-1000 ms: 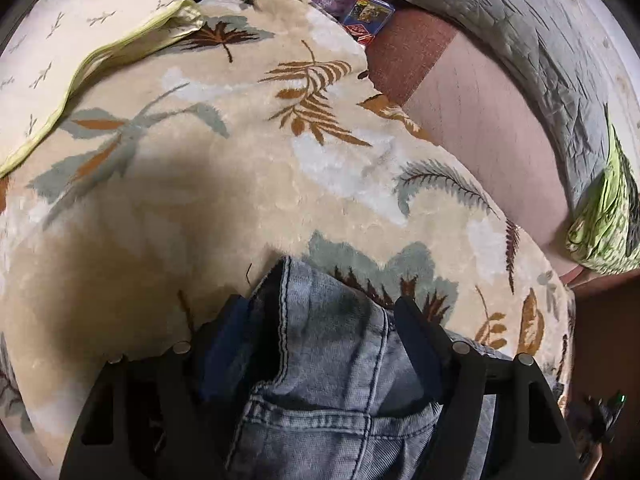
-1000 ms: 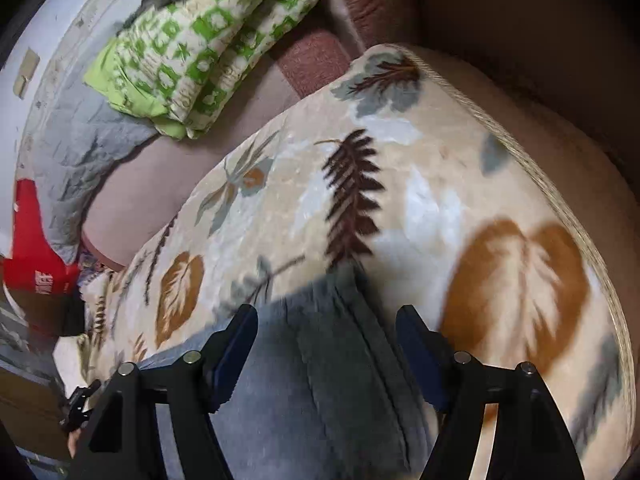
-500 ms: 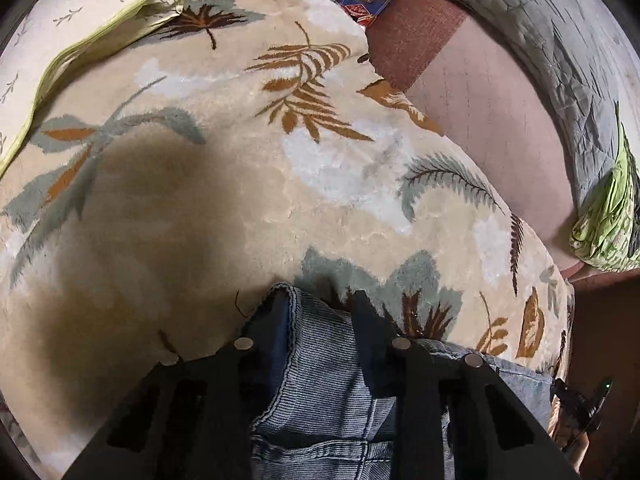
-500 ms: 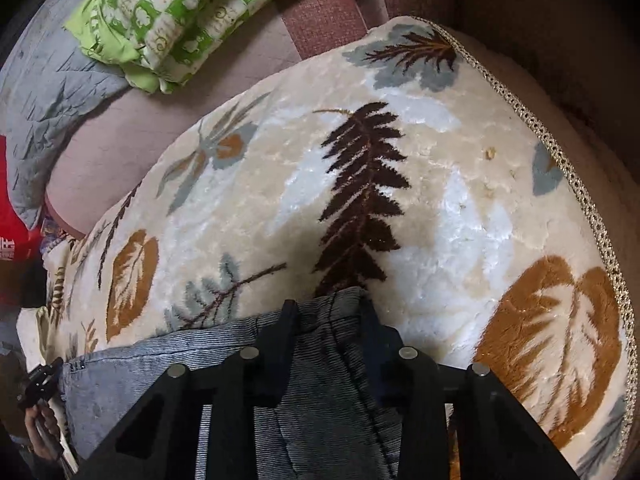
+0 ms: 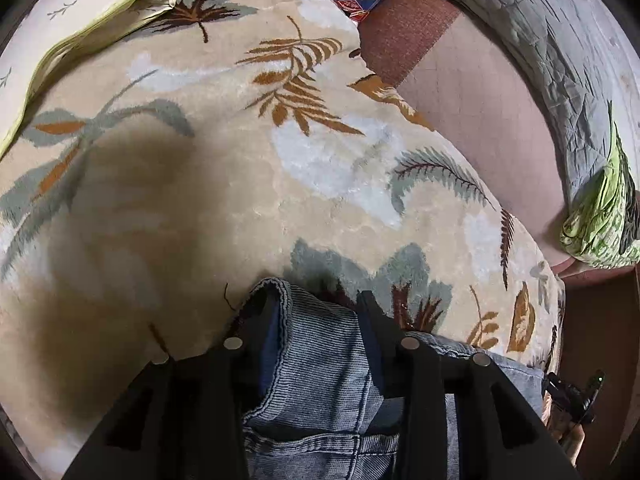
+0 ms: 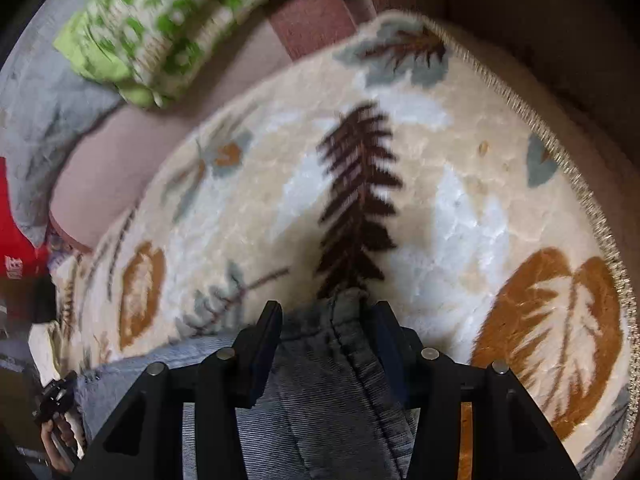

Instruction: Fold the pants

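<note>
While both claws' jaws are opening, the left claw (image 5: 310,312) and right claw (image 6: 326,320) each straddle a bunched corner of the jeans (image 5: 320,360) on the leaf-patterned blanket (image 5: 200,200).

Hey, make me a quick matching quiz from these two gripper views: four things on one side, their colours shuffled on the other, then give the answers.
Things:
1. pants
2. pillow
3. quilt
4. blanket

Colours:
A. green and white print
B. cream with brown and grey leaves
C. faded blue denim
D. plain grey

Pairs: 1-C, 2-A, 3-D, 4-B
</note>
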The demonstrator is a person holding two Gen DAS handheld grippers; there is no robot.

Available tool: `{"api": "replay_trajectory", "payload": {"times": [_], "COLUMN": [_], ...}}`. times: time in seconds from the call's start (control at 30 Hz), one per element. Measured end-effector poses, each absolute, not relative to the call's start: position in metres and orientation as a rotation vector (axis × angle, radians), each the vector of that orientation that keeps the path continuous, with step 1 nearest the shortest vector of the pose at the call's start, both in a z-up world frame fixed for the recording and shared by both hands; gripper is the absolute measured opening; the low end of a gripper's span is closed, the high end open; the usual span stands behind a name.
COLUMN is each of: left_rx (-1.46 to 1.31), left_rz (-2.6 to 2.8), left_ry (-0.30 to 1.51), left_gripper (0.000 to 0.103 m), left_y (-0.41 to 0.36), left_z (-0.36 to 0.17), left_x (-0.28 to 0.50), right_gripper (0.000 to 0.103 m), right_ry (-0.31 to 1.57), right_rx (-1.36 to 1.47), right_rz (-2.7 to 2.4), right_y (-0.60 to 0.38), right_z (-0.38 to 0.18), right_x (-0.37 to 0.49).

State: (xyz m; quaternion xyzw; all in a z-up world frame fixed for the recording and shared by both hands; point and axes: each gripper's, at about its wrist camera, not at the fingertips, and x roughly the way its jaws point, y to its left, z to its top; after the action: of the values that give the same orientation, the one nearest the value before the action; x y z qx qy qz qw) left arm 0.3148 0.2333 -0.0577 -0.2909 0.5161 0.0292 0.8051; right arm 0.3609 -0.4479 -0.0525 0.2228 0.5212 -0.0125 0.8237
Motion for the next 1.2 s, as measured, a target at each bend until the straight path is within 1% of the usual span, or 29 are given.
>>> {"api": "replay_trajectory", "payload": {"times": [0.03,0.07,0.1,0.13,0.2,0.33,0.53,0.63,0.73,0.83,0.9,0.97,1.07,1.1,1.17,1.2], "left_rx": [-0.603,-0.574,-0.536,-0.518,-0.511,-0.544,-0.603,-0.625,-0.631,-0.612,-0.600,-0.599,-0.611,-0.613,-0.604,-0.593], "left_rz": [0.066,0.079,0.100,0.110,0.113,0.103,0.048,0.006,-0.052,-0.109,-0.142,-0.170,-0.214,-0.226,-0.204,-0.164], "left_ry": [1.106,1.107,1.116,1.120,1.112,1.055,0.918,0.841,0.755,0.719,0.716,0.726,0.804,0.838,0.935,0.965], "left_gripper": [0.038,0.021,0.006,0.002,0.002,0.002,0.002,0.002,0.002,0.002,0.002,0.003,0.003,0.003,0.003,0.003], "left_y": [0.231,0.229,0.227,0.225,0.226,0.229,0.233,0.236,0.236,0.235,0.237,0.242,0.254,0.258,0.267,0.271], "left_z": [-0.057,-0.056,-0.056,-0.056,-0.055,-0.040,0.017,0.052,0.090,0.111,0.113,0.105,0.071,0.057,0.029,0.021], "left_x": [0.315,0.316,0.317,0.318,0.316,0.306,0.264,0.227,0.175,0.121,0.086,0.047,0.002,-0.009,-0.027,-0.032], "right_gripper": [0.051,0.046,0.025,0.023,0.019,0.019,0.018,0.018,0.018,0.018,0.018,0.018,0.019,0.022,0.022,0.028], "right_ry": [1.103,1.085,1.080,1.081,1.072,1.016,0.887,0.827,0.759,0.712,0.681,0.672,0.716,0.771,0.881,0.961], "right_rx": [0.460,0.443,0.428,0.415,0.407,0.397,0.431,0.432,0.439,0.455,0.463,0.470,0.456,0.448,0.446,0.455], "right_rz": [-0.032,-0.033,-0.044,-0.052,-0.043,-0.035,-0.001,0.012,0.035,0.054,0.072,0.085,0.132,0.153,0.181,0.187], "right_y": [-0.446,-0.444,-0.443,-0.442,-0.441,-0.439,-0.437,-0.432,-0.434,-0.439,-0.446,-0.452,-0.458,-0.458,-0.459,-0.461], "right_z": [-0.054,-0.054,-0.054,-0.055,-0.052,-0.034,0.019,0.047,0.079,0.099,0.108,0.105,0.073,0.050,0.008,-0.019], "right_x": [0.362,0.363,0.364,0.365,0.363,0.351,0.317,0.294,0.256,0.215,0.175,0.139,0.080,0.059,0.030,0.015]}}
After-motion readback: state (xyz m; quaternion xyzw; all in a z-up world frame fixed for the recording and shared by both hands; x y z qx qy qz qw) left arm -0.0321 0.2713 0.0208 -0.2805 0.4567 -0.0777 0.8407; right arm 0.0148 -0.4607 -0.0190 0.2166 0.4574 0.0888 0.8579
